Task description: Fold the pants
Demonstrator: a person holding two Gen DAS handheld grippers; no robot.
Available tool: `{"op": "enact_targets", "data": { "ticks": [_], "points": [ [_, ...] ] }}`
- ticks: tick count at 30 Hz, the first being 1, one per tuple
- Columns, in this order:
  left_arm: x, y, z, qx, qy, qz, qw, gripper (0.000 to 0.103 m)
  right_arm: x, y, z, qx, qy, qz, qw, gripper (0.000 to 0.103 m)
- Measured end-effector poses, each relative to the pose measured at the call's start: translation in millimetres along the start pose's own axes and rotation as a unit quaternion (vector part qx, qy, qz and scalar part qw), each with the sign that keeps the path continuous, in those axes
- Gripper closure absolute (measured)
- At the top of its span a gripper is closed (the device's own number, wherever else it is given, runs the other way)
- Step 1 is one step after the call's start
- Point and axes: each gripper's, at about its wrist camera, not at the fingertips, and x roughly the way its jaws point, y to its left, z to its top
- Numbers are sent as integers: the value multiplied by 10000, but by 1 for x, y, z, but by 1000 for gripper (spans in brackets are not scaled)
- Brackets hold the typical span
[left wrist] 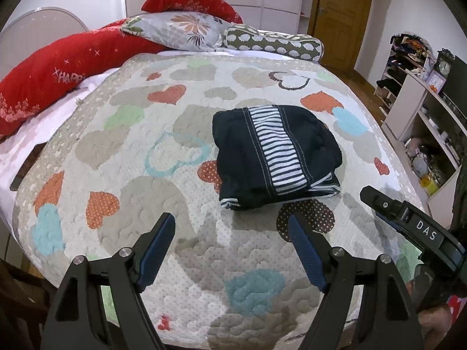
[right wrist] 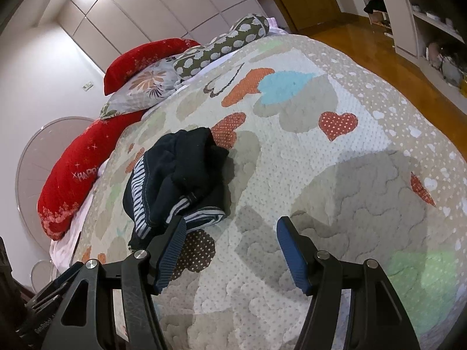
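The dark navy pants (left wrist: 274,154) with a blue-and-white striped side band lie in a compact folded bundle on the heart-patterned quilt (left wrist: 146,175), right of centre. My left gripper (left wrist: 233,227) is open and empty, hovering just in front of the bundle. The right gripper's black body (left wrist: 408,221) shows at the right edge of that view. In the right wrist view the pants (right wrist: 178,180) sit at centre left, rumpled on the near side. My right gripper (right wrist: 230,230) is open and empty; its left fingertip is close to the pants' near edge.
Red pillows (left wrist: 58,73), a floral pillow (left wrist: 181,29) and a spotted bolster (left wrist: 274,43) lie at the head of the bed. White shelves (left wrist: 432,122) stand right of the bed past a strip of wooden floor (right wrist: 364,38). A wardrobe and door are behind.
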Motion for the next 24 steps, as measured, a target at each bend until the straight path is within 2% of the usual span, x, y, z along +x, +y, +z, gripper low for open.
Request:
{"op": "enact_targets", "data": {
  "ticks": [18,24],
  "points": [
    [18,4,-6,-133,328,-113,9993,24,9,3,-13,-139,51,-198,9997,32],
    [18,35,7,-602,69,-236,9979,24,11,6,-13,-334,59,-269,9991,32]
  ]
}}
